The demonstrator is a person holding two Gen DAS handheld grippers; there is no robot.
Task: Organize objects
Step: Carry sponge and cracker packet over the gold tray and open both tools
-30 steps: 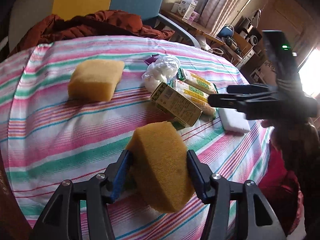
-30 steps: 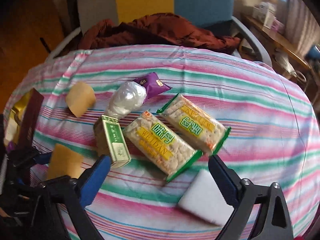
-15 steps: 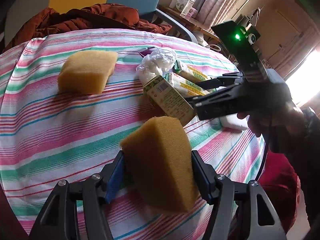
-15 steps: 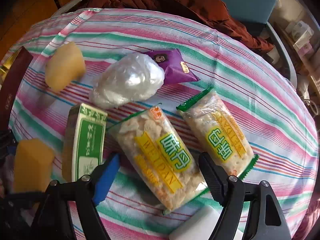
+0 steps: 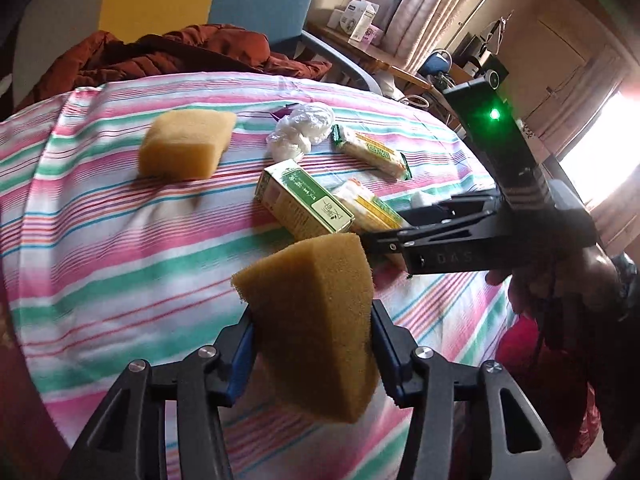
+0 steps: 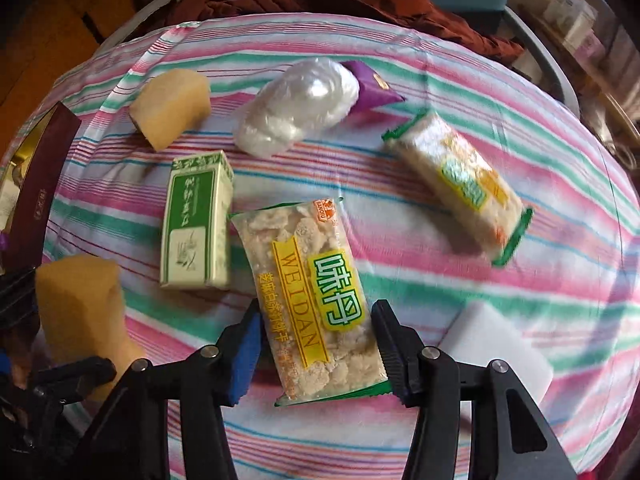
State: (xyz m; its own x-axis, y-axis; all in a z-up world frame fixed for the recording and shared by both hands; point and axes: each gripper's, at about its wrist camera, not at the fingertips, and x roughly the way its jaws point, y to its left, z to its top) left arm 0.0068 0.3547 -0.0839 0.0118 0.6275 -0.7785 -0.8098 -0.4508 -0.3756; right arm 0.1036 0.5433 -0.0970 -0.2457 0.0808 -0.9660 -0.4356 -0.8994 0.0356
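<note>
While my left gripper carried one yellow sponge clear of the striped tablecloth, its jaws having just squeezed further into the foam, I had brought my right gripper down over the near cracker packet. Its jaws had just been closing, and the packet lay between them, the pads at or just off its long edges; I could not tell whether they pressed yet. To do this well, I judged I should close gently, since the crackers inside would break under a hard pinch, and lift straight up so the wrapper did not drag against the green box just beside it. The second packet, the other sponge and the white block lay apart on the cloth.
</note>
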